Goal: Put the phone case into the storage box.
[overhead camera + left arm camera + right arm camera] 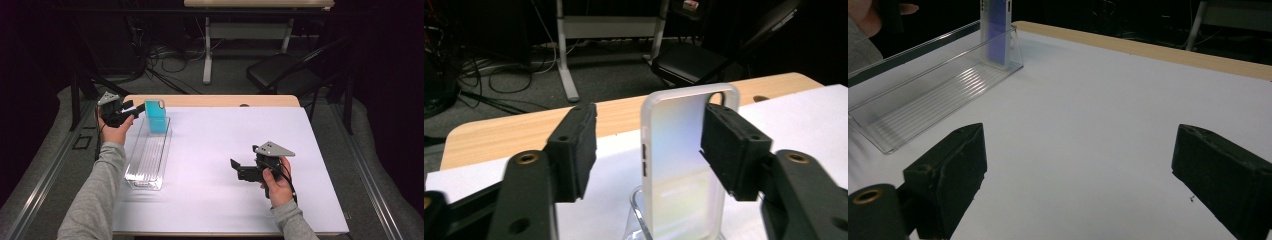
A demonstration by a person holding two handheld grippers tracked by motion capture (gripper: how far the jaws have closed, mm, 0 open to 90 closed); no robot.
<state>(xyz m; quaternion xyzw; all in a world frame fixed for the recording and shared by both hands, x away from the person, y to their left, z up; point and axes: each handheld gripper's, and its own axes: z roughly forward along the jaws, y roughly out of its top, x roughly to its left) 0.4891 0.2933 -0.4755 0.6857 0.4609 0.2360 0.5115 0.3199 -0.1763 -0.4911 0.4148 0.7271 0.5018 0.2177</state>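
A phone case [156, 117] with a teal back and a white rim stands upright in the far end of a clear ridged tray [147, 159] at the left of the table. My left gripper [136, 108] is level with the case, just to its left. In the left gripper view the case [684, 165] stands between the jaws of my left gripper [654, 147]. One pad [730, 150] is at the case's edge and the other pad [576, 147] is well clear of it, so the grip is open. My right gripper [238, 169] rests low over the white sheet at mid-right, open and holding nothing. From the right gripper view [1083, 170] the case [995, 30] and the tray [933, 95] are far off at the upper left.
A white sheet [220, 145] covers most of the wooden table [210, 101]. Beyond the far edge are a black chair [280, 70], another table's white legs [207, 47] and cables on the floor. The tray runs lengthwise toward the person.
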